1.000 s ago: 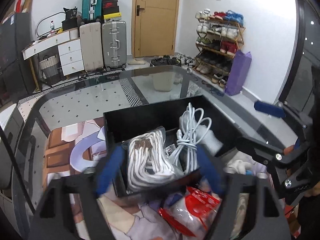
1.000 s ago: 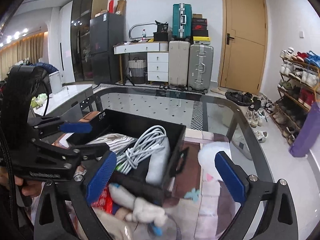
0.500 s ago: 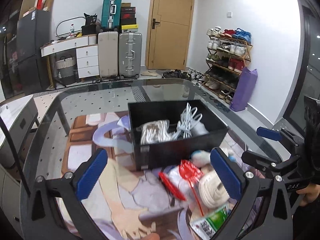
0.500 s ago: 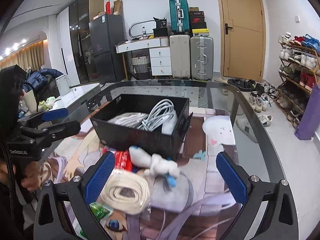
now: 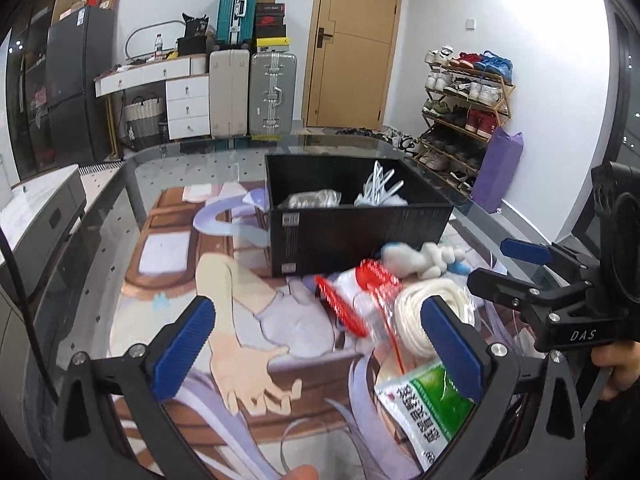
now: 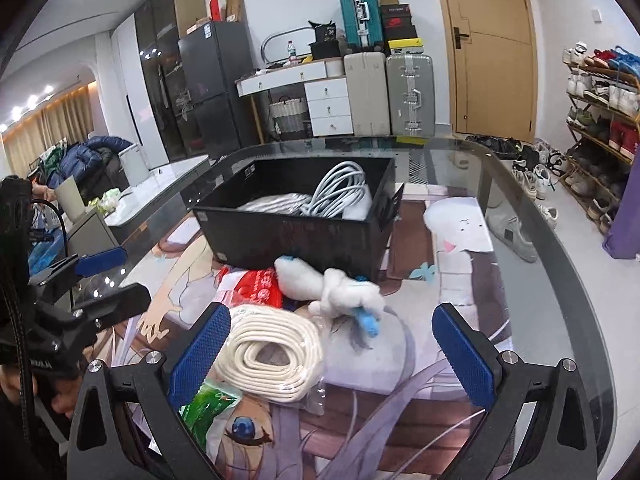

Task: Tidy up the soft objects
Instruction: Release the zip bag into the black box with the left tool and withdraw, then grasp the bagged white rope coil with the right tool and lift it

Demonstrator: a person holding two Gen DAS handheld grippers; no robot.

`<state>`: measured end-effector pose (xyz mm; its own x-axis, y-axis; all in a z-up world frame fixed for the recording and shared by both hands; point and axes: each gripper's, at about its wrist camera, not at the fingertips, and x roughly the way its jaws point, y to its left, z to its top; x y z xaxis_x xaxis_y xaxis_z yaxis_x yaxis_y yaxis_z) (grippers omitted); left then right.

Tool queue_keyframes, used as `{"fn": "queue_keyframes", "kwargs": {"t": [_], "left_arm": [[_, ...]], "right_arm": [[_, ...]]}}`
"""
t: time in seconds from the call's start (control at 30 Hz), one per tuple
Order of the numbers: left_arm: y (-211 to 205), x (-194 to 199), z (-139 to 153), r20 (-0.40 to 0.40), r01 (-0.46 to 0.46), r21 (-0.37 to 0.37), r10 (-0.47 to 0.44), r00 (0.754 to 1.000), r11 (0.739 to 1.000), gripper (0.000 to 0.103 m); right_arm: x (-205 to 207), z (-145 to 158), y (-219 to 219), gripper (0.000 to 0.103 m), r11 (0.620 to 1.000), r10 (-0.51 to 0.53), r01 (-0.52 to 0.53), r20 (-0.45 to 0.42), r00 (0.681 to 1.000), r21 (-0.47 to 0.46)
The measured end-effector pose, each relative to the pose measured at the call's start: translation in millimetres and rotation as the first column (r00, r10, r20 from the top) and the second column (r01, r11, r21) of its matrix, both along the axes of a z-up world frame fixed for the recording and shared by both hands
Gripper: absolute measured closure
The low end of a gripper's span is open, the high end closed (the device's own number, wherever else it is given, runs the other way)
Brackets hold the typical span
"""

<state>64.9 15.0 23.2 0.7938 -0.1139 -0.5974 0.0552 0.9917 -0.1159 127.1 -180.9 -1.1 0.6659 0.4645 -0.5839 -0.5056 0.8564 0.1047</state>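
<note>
Both grippers are spread wide with nothing in them. The left gripper [image 5: 318, 344] hangs over the printed anime mat [image 5: 224, 312], blue pads far apart, and the right gripper [image 6: 332, 350] is the same, hovering low over the pile of soft stuff at the near side of the glass table [image 6: 532, 248]. Right in front of the right one's left pad there's a cream rope coil [image 6: 274, 354], wound in a fat oval inside a clear bag, and just under it a green printed packet [image 6: 208, 404]. Past the coil is a white plush toy [image 6: 340, 284] with blue bits, lying on its side up against the front wall of the black bin [image 6: 288, 236], and a red-and-white packet [image 6: 256, 286] is touching the plush on its left. The bin already holds a bundle of white cable [image 6: 340, 190] sticking up above the rim, plus a bagged white cord bundle [image 5: 314, 199] next to it. From the left wrist view the same pile sits off to the right between the bin and the other gripper.
</note>
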Motion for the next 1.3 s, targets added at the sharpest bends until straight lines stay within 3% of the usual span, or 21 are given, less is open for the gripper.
{"fn": "queue_keyframes", "kwargs": {"t": [0.17, 1.07, 1.3], "left_arm": [[-2, -6, -5, -0.007, 0.003, 0.04, -0.003, 1.0, 0.999, 0.0], [12, -17, -25, -0.056, -0.014, 0.034, 0.016, 0.998, 0.999, 0.0], [10, -12, -30, -0.069, -0.005, 0.034, 0.008, 0.998, 0.999, 0.0]], "right_arm": [[0, -5, 10, 0.001, 1.0, 0.021, -0.021, -0.027, 0.999, -0.01], [2, -45, 57, 0.001, 0.991, 0.054, -0.073, -0.158, 0.986, -0.116], [3, -49, 66, 0.001, 0.987, 0.034, -0.055, -0.138, 0.99, -0.152]]}}
